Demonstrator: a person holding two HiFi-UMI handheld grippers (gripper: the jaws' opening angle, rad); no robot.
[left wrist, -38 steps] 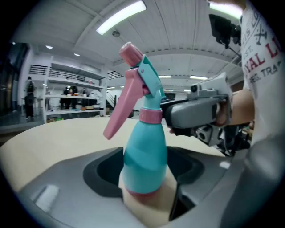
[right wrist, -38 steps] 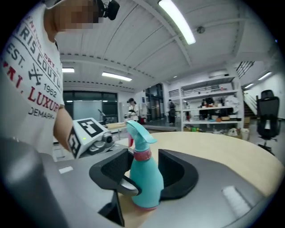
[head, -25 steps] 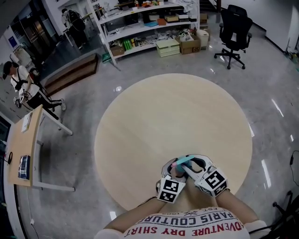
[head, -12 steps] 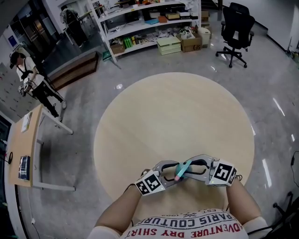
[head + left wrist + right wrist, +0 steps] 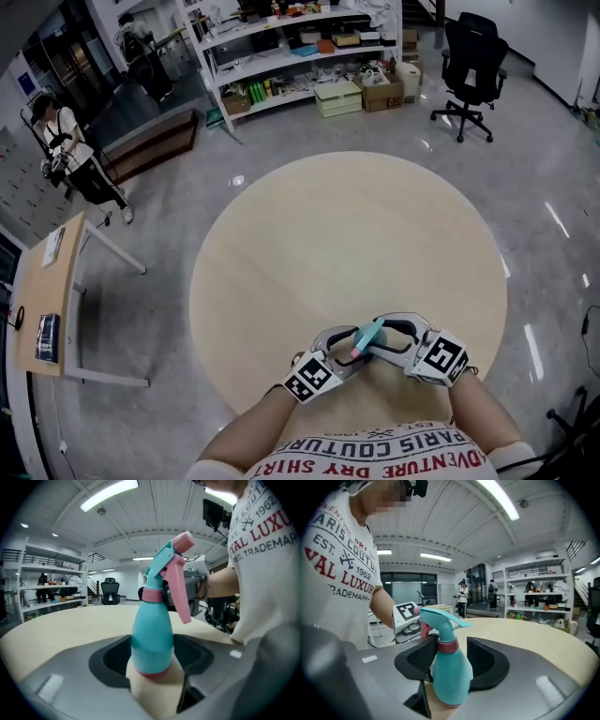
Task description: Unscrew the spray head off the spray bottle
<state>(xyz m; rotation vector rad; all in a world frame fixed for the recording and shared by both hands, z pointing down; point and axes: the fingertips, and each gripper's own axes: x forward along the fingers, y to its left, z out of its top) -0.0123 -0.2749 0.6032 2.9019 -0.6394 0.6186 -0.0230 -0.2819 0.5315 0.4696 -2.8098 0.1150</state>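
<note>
Currently: spray bottle (image 5: 151,620) upright between 2 grippers, over table (image 5: 347,234) near edge. Left gripper (image 5: 151,646) clamped on lower body. Right gripper (image 5: 452,651) jaws just opened, flank pink collar (image 5: 448,645), not pressing. Spray head (image 5: 440,618) directly above right jaws; judged right nearer for regrip.

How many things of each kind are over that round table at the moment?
Spray bottle: 1
Handheld grippers: 2 (left gripper clamps the bottle's base; right gripper, its jaws just opening, stands loosely round the bottle's neck)
Total: 3
</note>
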